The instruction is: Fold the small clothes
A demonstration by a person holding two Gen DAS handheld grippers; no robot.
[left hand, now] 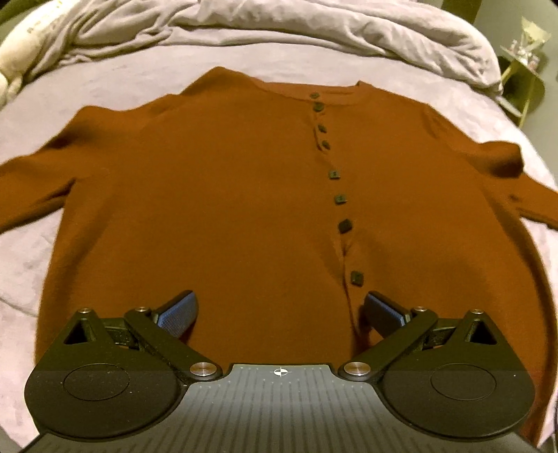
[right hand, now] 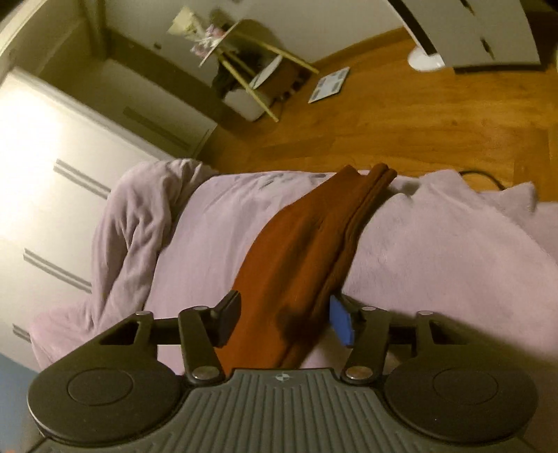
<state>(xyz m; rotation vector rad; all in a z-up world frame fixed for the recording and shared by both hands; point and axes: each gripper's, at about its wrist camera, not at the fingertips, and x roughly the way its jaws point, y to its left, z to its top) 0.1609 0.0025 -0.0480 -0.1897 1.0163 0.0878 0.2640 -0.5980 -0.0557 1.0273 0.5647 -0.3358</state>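
A rust-brown buttoned cardigan [left hand: 226, 195] lies flat, front up, on the lilac bed cover [left hand: 104, 87], both sleeves spread sideways. My left gripper [left hand: 280, 306] is open above its lower hem, jaws wide apart beside the row of dark buttons [left hand: 340, 198]. In the right wrist view a sleeve of the cardigan [right hand: 307, 251] runs away toward the bed edge. My right gripper [right hand: 286, 320] is open, its fingers on either side of the sleeve, not closed on it.
A crumpled lilac duvet [left hand: 279, 28] is bunched at the far end of the bed. Past the bed edge are a wooden floor [right hand: 418, 115], a small side table [right hand: 251, 59], white wardrobe doors [right hand: 52, 156] and a scale [right hand: 329, 85].
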